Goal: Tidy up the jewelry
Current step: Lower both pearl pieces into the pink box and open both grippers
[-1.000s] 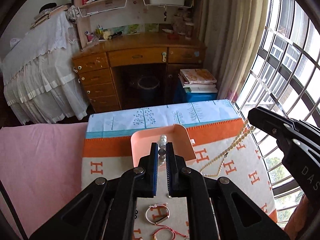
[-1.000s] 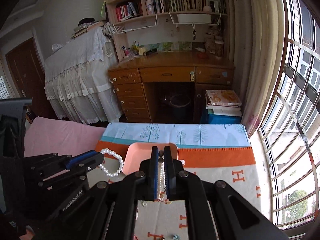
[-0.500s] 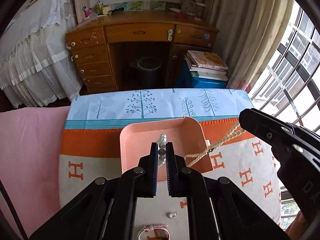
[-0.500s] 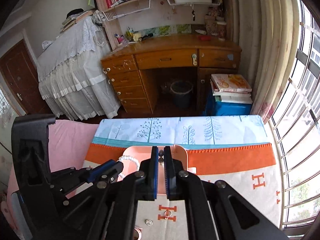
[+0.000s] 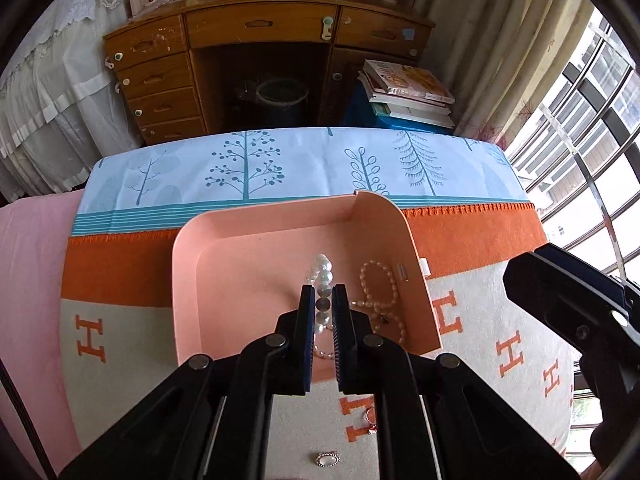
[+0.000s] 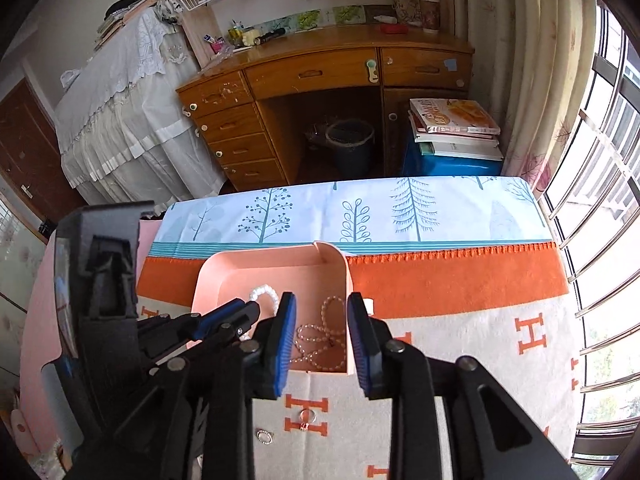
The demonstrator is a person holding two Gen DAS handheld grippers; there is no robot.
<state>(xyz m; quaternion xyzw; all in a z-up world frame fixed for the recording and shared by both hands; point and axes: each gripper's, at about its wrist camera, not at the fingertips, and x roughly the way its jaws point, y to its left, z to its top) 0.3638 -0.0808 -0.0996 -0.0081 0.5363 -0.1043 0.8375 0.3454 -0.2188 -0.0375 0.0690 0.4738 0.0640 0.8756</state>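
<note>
A pink tray (image 5: 248, 240) sits on the orange and cream blanket, also in the right wrist view (image 6: 240, 268). My left gripper (image 5: 323, 300) is shut on a white pearl bracelet (image 5: 323, 270) and holds it low inside the tray. A cream bead necklace (image 5: 380, 292) lies coiled on the tray floor at the right, also in the right wrist view (image 6: 324, 334). My right gripper (image 6: 322, 308) is open and empty just above the necklace. The left gripper shows at the left of the right wrist view, with the bracelet (image 6: 264, 294) at its tip.
A small oval brooch (image 5: 327, 459) and a ring (image 5: 370, 416) lie on the blanket (image 5: 480, 240) in front of the tray, also in the right wrist view (image 6: 264, 436). A wooden desk (image 6: 320, 76), stacked books (image 6: 452, 124) and window bars stand beyond the bed.
The right gripper has opened and let the bead necklace drop into the tray. Both grippers have moved down and forward over the tray; the left still holds the pearl bracelet.
</note>
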